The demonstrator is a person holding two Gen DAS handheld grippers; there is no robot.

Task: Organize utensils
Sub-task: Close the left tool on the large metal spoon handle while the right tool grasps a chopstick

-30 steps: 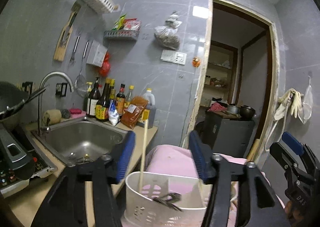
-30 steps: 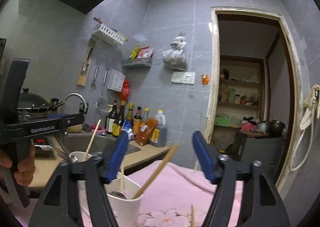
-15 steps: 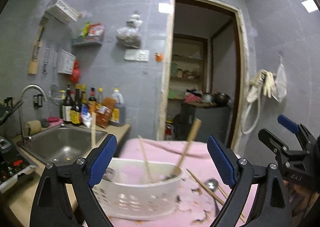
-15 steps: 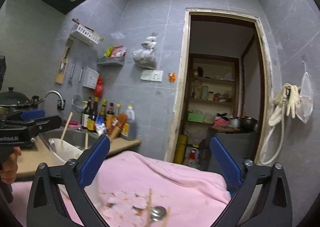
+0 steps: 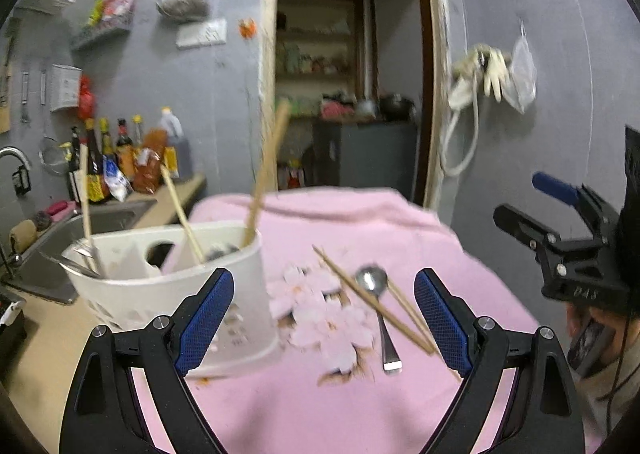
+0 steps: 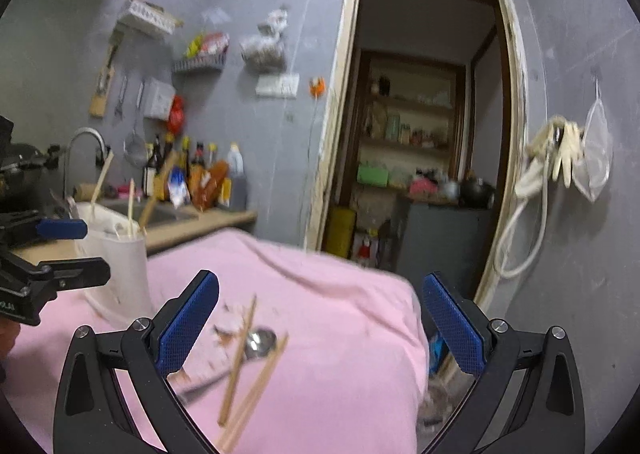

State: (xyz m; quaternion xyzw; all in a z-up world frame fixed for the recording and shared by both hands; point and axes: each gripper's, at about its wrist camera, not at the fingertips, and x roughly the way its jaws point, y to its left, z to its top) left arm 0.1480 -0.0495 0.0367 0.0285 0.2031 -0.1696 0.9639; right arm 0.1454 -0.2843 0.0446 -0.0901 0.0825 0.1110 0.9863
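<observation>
Where chopsticks (image 5: 264, 177) stand: white caddy (image 5: 168, 286).

Each black hand-held gripper (image 5: 324, 318) has blue textured pads (image 5: 206, 320) and silver screws.

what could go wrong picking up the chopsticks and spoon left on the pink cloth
One chopstick lies across the spoon, so with both grippers open and empty, lifting either may drag the other. The pink cloth is soft and may bunch between the fingers. The white caddy already holds tall leaning sticks that a passing gripper could knock.
</observation>
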